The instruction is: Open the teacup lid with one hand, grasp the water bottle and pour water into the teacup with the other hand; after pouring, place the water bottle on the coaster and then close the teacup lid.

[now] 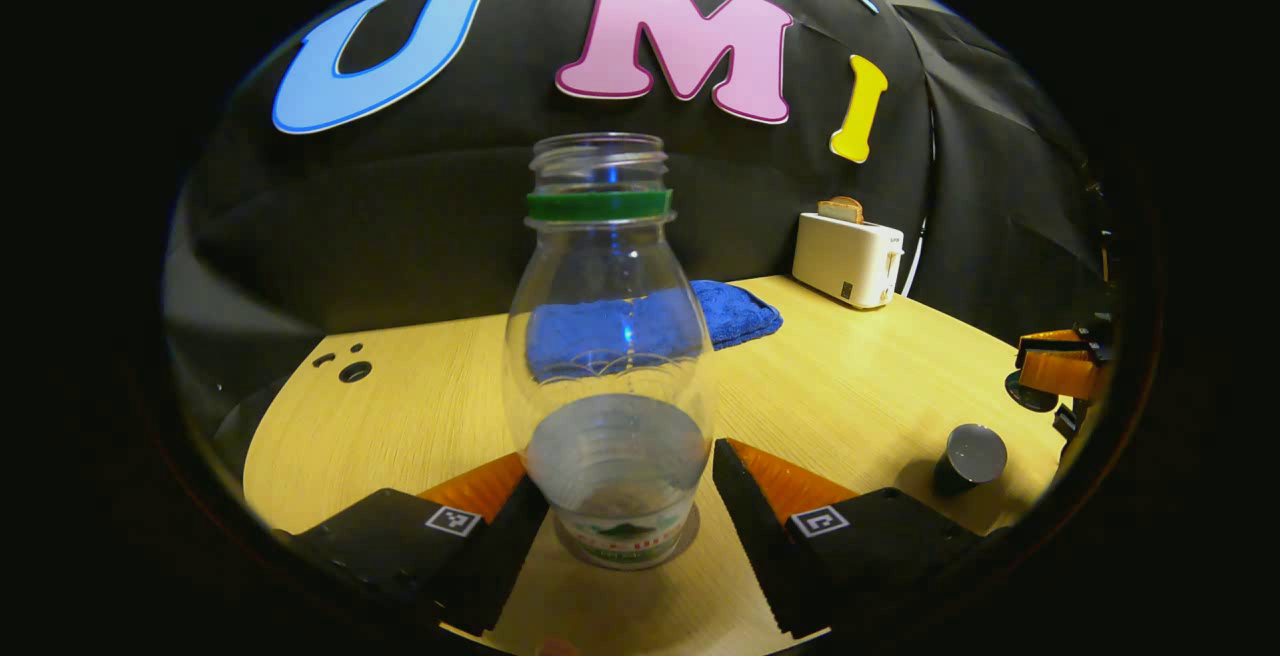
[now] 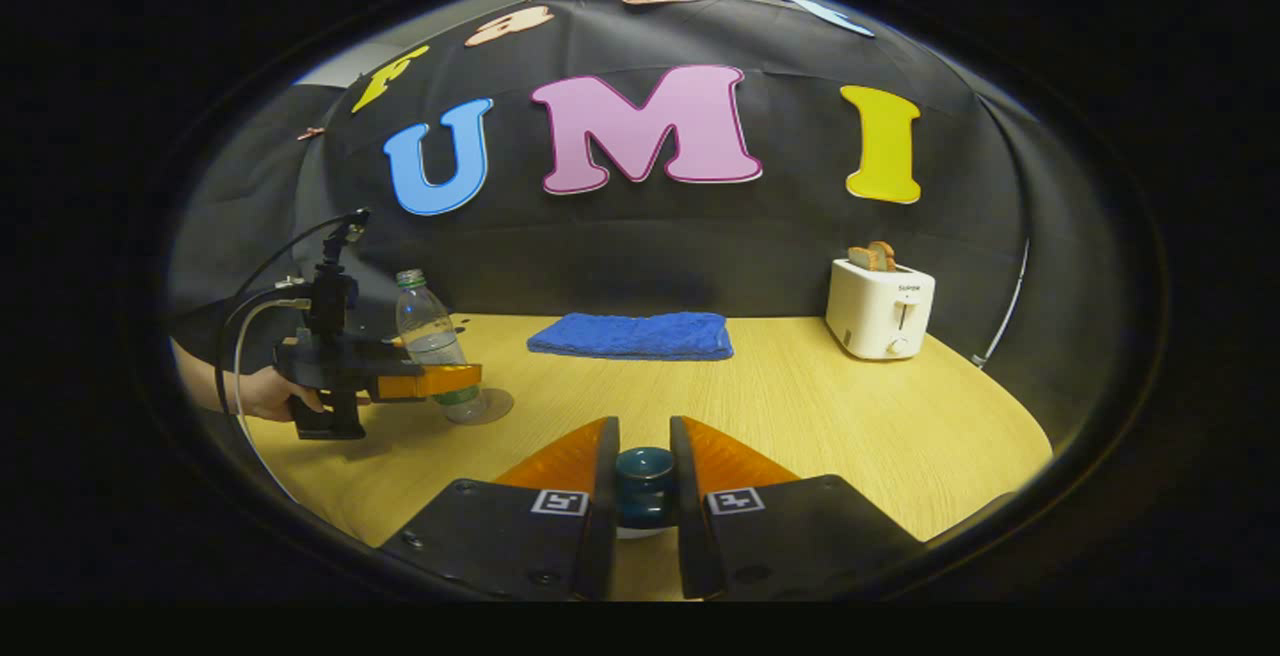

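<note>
Between the left gripper [image 1: 620, 496] fingers, spread with gaps on both sides, a capless water bottle [image 1: 610, 356] stands upright on the coaster [image 2: 487, 406]. Right gripper [image 2: 643, 481] pinches the teacup lid [image 2: 643, 486] knob; the open teacup [image 1: 968, 457] stands apart on the table [image 2: 800, 406].

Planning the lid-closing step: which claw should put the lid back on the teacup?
Right. The right claw pinches the lid by its knob. The left claw brackets the water bottle on its coaster. The teacup stands open.
</note>
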`<state>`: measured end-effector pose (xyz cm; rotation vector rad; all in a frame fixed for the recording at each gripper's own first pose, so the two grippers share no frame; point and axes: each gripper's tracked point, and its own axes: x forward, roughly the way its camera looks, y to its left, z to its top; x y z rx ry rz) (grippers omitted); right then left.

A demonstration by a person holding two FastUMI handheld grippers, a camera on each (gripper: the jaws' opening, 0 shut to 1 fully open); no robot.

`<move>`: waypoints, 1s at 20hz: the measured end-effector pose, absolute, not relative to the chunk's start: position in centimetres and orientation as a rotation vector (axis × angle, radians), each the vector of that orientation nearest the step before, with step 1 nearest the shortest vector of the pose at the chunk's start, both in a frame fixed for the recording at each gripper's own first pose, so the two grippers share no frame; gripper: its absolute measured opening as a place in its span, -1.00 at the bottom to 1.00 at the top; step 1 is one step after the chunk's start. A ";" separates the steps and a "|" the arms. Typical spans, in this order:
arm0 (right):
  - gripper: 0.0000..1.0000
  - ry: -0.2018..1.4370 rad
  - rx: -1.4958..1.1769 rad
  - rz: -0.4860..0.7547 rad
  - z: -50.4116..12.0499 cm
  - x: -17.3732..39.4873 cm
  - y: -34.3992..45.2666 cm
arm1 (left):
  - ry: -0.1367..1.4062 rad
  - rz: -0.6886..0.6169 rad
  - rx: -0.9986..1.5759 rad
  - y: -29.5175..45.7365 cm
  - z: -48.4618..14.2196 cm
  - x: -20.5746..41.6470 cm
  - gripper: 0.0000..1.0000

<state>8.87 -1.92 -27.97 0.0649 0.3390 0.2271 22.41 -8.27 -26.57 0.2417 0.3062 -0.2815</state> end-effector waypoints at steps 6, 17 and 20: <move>-0.43 0.319 0.074 0.247 -29.3 9.0 -0.6 | 0.341 -0.270 0.214 -7.4 -27.6 19.3 0.93; -0.44 0.266 0.023 0.271 -32.9 8.5 1.1 | 0.300 -0.194 0.113 -5.5 -25.2 7.1 0.93; -0.44 0.250 0.041 0.251 -33.5 8.5 0.6 | 0.277 -0.134 0.016 -4.3 -24.1 5.6 0.93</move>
